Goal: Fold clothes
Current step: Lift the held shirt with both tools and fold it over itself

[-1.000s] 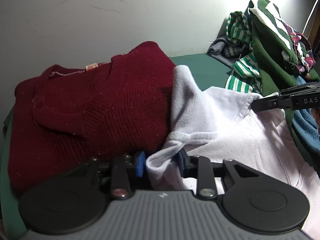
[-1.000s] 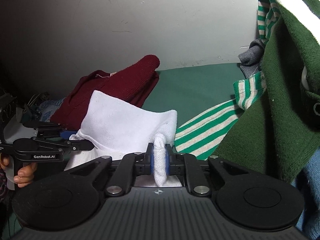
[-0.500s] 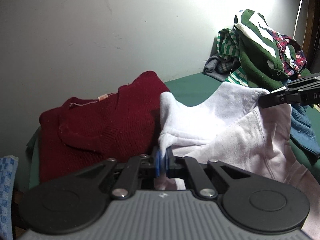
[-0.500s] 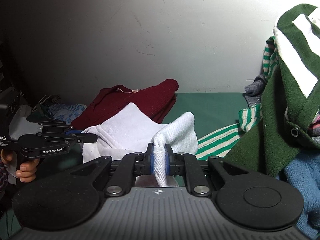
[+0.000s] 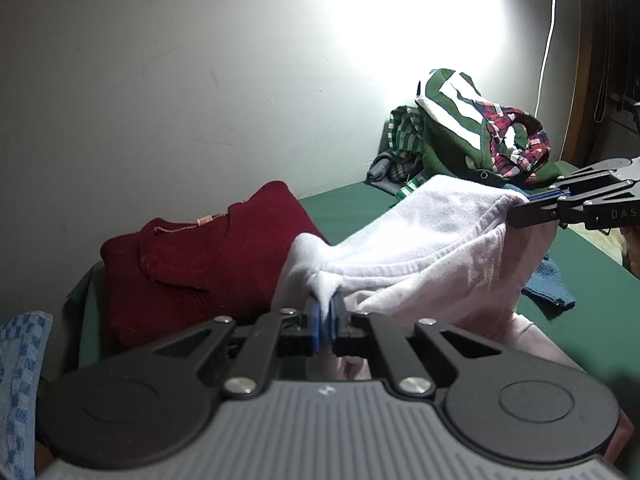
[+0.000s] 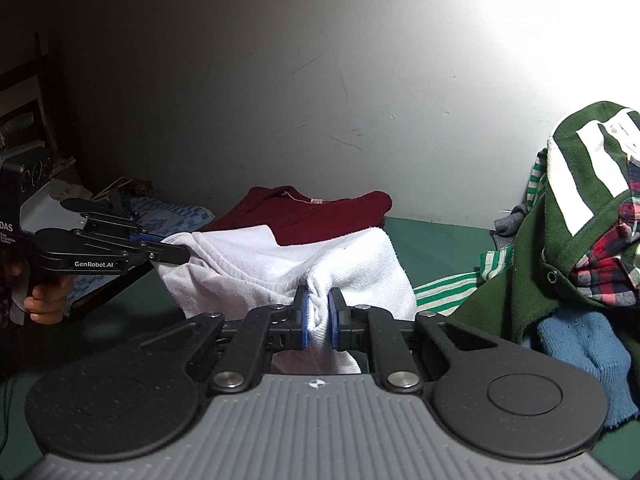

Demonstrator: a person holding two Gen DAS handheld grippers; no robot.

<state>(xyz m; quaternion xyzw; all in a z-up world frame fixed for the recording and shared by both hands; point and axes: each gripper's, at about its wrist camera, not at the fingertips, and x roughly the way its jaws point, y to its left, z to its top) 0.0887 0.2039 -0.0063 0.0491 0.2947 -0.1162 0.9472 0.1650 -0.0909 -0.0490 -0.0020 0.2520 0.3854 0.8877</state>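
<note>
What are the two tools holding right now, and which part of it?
Both grip the white garment. The left tool pinches a bunched fold at one end of its upper edge, and the right tool pinches a bunched fold at the other end.

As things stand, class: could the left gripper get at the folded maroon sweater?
Probably not yet. The left gripper is shut on a bunched corner of the white garment, so it has no free jaws. The maroon sweater lies uncovered just beyond it, so the path itself looks clear.
</note>
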